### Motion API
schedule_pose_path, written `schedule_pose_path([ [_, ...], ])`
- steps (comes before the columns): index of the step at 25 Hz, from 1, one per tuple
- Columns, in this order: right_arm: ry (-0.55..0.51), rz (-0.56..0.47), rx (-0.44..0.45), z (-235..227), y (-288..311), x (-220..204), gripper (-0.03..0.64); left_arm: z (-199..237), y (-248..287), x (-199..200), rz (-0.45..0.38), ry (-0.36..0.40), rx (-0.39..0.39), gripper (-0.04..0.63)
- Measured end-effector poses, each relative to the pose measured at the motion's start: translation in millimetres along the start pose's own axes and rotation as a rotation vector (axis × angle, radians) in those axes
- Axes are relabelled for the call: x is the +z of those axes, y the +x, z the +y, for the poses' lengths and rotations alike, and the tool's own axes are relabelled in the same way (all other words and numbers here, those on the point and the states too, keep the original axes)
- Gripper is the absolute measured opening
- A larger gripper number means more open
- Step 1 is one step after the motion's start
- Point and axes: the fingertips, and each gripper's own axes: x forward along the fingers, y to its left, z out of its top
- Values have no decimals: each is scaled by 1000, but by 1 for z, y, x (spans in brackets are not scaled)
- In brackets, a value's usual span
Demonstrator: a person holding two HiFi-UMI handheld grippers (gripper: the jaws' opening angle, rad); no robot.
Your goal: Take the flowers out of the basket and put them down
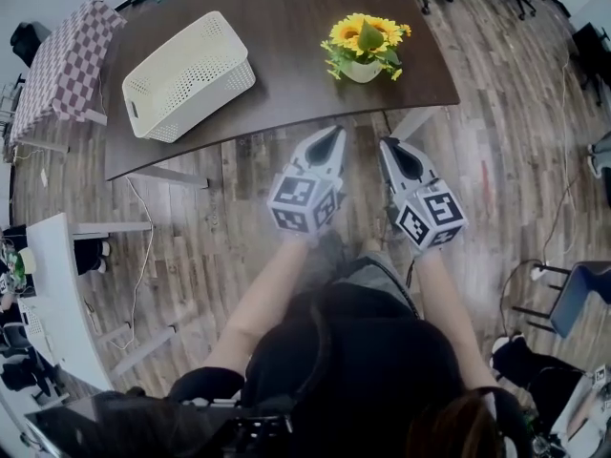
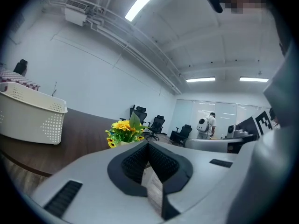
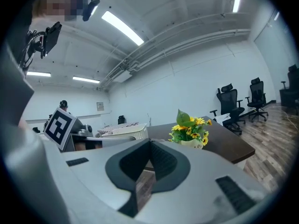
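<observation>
At the left of the dark table [image 1: 286, 27] a white perforated basket [image 1: 189, 76] is seen, with nothing visible inside it. The left gripper [image 1: 335, 134] is held short of the table edge, its jaws pressed together on nothing. The potted sunflowers [image 1: 366, 44] are already set upright on the table, well apart from the basket, ahead of and between both grippers. The right gripper [image 1: 387, 145] is likewise closed and empty, and is judged slightly the nearer for any further reach.

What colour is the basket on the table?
White. The perforated plastic basket shows best in the head view.
</observation>
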Motion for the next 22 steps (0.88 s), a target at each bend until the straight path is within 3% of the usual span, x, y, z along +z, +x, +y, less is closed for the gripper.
schedule_pose_path([
  [10, -52, 41, 109, 4, -16, 2, 2, -21, -10, -6, -34, -32, 91, 2],
  [22, -31, 70, 234, 7, -55, -13, 0, -64, -22, -27, -33, -40, 178, 2],
])
